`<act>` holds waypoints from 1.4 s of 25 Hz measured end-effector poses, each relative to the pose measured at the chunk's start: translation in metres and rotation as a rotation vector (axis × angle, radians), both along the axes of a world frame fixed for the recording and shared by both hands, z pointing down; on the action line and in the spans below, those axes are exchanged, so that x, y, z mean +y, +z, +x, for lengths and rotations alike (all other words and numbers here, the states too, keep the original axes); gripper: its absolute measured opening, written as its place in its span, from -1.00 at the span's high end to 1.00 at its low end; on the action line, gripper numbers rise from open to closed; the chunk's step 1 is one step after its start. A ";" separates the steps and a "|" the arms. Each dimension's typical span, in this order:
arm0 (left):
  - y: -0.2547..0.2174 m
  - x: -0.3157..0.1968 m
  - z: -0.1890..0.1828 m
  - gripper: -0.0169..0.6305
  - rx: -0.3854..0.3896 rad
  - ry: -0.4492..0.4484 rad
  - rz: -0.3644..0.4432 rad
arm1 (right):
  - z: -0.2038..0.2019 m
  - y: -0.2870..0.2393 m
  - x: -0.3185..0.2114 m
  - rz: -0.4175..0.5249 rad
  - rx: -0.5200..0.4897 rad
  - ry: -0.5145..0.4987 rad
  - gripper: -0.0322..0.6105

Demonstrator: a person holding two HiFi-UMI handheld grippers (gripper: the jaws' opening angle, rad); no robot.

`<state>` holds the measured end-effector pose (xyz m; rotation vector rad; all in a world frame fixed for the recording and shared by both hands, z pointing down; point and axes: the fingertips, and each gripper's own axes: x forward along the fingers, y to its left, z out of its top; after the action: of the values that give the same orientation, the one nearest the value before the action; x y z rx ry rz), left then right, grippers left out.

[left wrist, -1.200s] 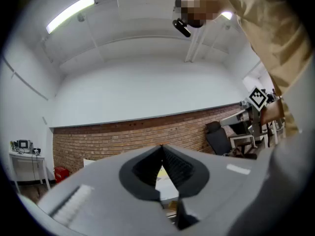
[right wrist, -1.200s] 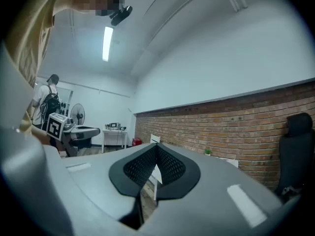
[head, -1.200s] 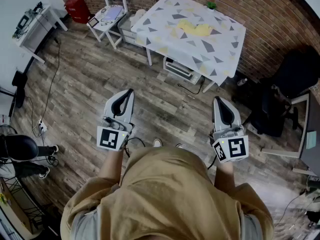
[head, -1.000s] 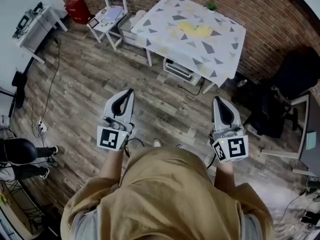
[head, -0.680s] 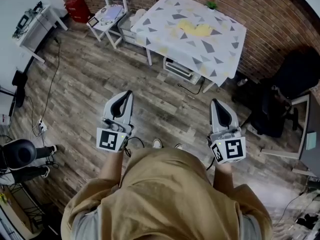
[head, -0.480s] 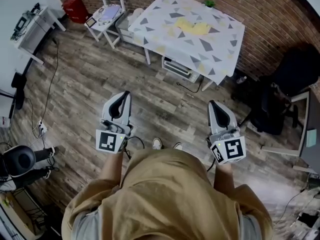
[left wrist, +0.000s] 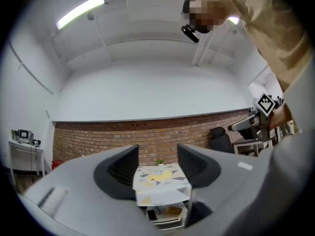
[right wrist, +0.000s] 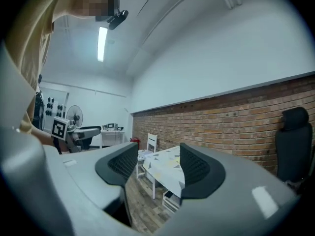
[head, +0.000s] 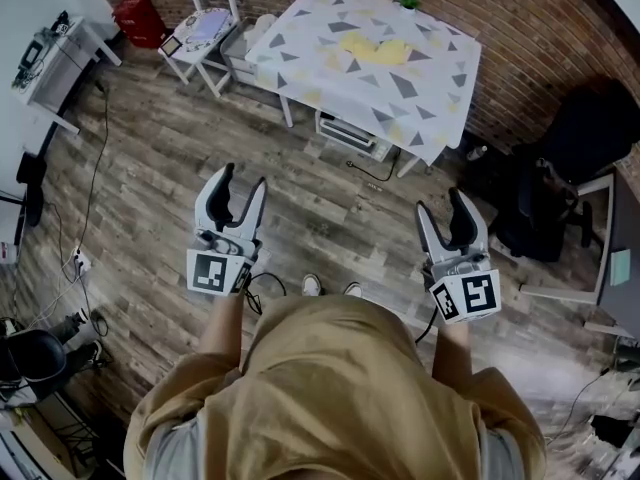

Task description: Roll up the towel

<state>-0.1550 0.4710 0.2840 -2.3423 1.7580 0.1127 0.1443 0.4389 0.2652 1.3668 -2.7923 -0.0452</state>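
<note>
Tan shirt cloth [head: 330, 388] filled the nearest part of the head view. Just beyond it the left tool [head: 245, 175] and the right tool [head: 440, 203] were held out over the wooden floor [head: 330, 183]. The jaws of both tools had just been opening and stood apart, with nothing between them but air. Each tool's cube bore a black-and-white square marker; no brand or readable writing showed anywhere.

Farther off, by the brick wall [head: 540, 48], stood the worktop [head: 420, 108] under a pale cloth patterned with grey and yellow triangles. The towel [head: 385, 50], yellow, lay loosely rumpled near its middle, well apart from both tools. It looked light, soft and limp, likely to sag and slide on the cloth rather than hold a shape. Rolling it would probably go best after spreading it flat. Then each tool could take one corner of a short edge and turn that edge over evenly.
</note>
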 end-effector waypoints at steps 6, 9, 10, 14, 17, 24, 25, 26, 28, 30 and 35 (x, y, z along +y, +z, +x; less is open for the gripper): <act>0.009 -0.010 0.002 -0.64 -0.012 0.027 -0.024 | 0.024 -0.005 -0.017 -0.007 -0.050 0.069 -0.50; 0.010 -0.010 -0.001 -0.78 0.000 0.034 -0.030 | 0.025 -0.001 -0.018 -0.019 -0.037 0.071 -0.56; 0.011 -0.010 -0.003 -0.81 0.000 0.036 -0.034 | 0.024 0.000 -0.018 -0.018 -0.028 0.073 -0.56; 0.015 -0.012 -0.014 -0.82 0.008 0.017 -0.042 | 0.013 0.003 -0.015 -0.028 0.003 0.067 -0.56; 0.015 -0.012 -0.025 -0.82 0.014 -0.010 -0.036 | 0.007 0.008 -0.014 -0.038 0.014 0.069 -0.56; 0.038 -0.007 -0.041 -0.82 0.027 0.002 -0.065 | -0.024 0.020 -0.005 -0.054 0.068 0.048 -0.56; 0.043 -0.006 -0.043 -0.82 0.032 0.005 -0.070 | -0.029 0.021 -0.004 -0.056 0.079 0.044 -0.56; 0.046 -0.006 -0.045 -0.82 0.038 0.007 -0.076 | -0.034 0.022 -0.002 -0.061 0.091 0.039 -0.56; 0.051 -0.007 -0.049 -0.82 0.051 0.009 -0.087 | -0.042 0.023 -0.003 -0.069 0.112 0.033 -0.55; 0.054 -0.009 -0.051 -0.82 0.058 0.014 -0.099 | -0.046 0.023 -0.007 -0.073 0.121 0.033 -0.55; 0.060 -0.026 -0.048 -0.82 0.046 0.038 -0.117 | -0.049 0.027 -0.025 -0.071 0.105 0.036 -0.55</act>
<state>-0.2030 0.4455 0.3437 -2.4744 1.7868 0.0721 0.0957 0.4137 0.2921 1.3570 -2.6563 -0.0163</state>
